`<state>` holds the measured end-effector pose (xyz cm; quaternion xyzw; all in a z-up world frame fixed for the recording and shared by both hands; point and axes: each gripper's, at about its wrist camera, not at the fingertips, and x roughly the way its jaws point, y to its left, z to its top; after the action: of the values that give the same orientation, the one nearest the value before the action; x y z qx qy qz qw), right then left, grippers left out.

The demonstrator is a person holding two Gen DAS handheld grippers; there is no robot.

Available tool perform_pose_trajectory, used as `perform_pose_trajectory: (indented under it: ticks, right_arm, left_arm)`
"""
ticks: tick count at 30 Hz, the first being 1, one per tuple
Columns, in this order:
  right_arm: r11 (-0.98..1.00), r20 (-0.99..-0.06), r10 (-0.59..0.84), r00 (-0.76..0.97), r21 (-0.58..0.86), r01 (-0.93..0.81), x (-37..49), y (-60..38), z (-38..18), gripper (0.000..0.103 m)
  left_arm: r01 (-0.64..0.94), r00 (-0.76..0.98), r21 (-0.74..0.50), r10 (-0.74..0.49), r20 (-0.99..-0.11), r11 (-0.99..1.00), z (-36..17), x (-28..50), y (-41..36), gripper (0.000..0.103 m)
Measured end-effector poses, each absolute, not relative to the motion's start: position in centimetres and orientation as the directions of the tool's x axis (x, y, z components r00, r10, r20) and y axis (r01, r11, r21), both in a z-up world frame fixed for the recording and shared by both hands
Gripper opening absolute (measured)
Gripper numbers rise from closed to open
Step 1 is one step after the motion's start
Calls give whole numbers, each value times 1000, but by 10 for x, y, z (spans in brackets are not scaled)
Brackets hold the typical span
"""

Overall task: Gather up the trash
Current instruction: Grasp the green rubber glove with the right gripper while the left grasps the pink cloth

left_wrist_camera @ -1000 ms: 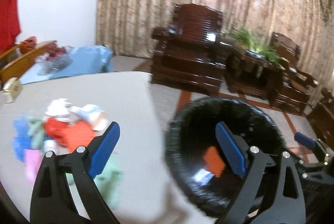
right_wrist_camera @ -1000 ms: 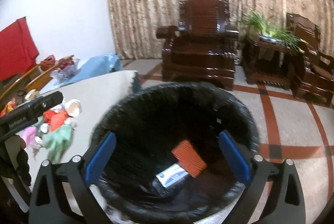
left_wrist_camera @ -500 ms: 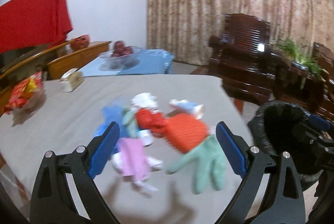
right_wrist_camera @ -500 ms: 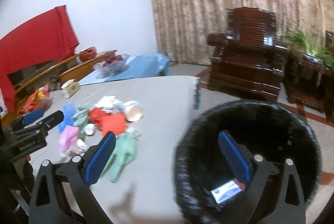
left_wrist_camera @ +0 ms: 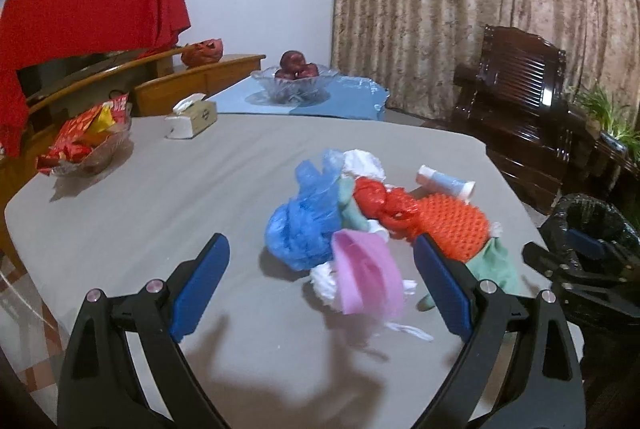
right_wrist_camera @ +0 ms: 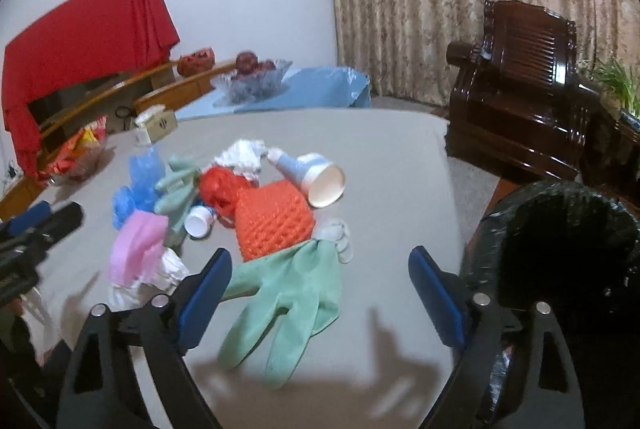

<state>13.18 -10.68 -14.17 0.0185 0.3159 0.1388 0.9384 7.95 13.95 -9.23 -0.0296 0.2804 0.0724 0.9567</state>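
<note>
A heap of mixed trash lies in the middle of the grey cloth-covered table (right_wrist_camera: 400, 157). At its near end is a mint-green rubber glove (right_wrist_camera: 288, 293), flat on the cloth, its long axis running toward the right wrist camera, the fingers pointing to the near edge and the cuff touching an orange knobbly mesh piece (right_wrist_camera: 272, 219). Behind this piece a large white paper cup (right_wrist_camera: 320, 179) lies on its side, the open mouth turned to the camera and slightly right. A small white cup (right_wrist_camera: 198, 221) lies beside the orange piece, mouth also toward the camera. Left of these are a crumpled blue plastic bag (left_wrist_camera: 308, 221), a pink plastic piece (left_wrist_camera: 366, 279) and white crumpled tissue (right_wrist_camera: 242, 155).

The left gripper (left_wrist_camera: 320, 285) hovers over the pink piece with jaws spread wide, holding nothing. The right gripper (right_wrist_camera: 320, 293) is also spread wide, above the glove, empty.

The black-lined round trash bin (right_wrist_camera: 560, 241) stands just beside the table's right edge.
</note>
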Motion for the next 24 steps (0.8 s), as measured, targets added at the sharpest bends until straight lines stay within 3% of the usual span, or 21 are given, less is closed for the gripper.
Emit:
perform_pose_trajectory:
  ticks: [5, 13, 16, 20, 24]
  right_arm:
    - [962, -640, 266, 721, 128, -241, 149, -100, -159, 74]
    - [950, -714, 301, 632, 163, -268, 162, -94, -179, 36]
    - [941, -713, 328, 620, 183, -286, 162, -94, -180, 27]
    - [932, -702, 350, 620, 197, -303, 159, -99, -174, 22]
    - [934, -682, 346, 644, 190, -301, 151, -105, -161, 21]
  left_arm:
    - [-161, 823, -24, 121, -556, 987, -101, 82, 149, 91]
    - [-152, 803, -31, 105, -587, 988, -114, 87, 142, 91]
    - [-143, 796, -31, 96, -598, 989, -119, 89, 137, 91]
    - [-125, 788, -24, 85, -610, 992, -125, 90, 126, 90]
    - [-112, 775, -18, 76, -627, 994, -132, 96, 116, 77]
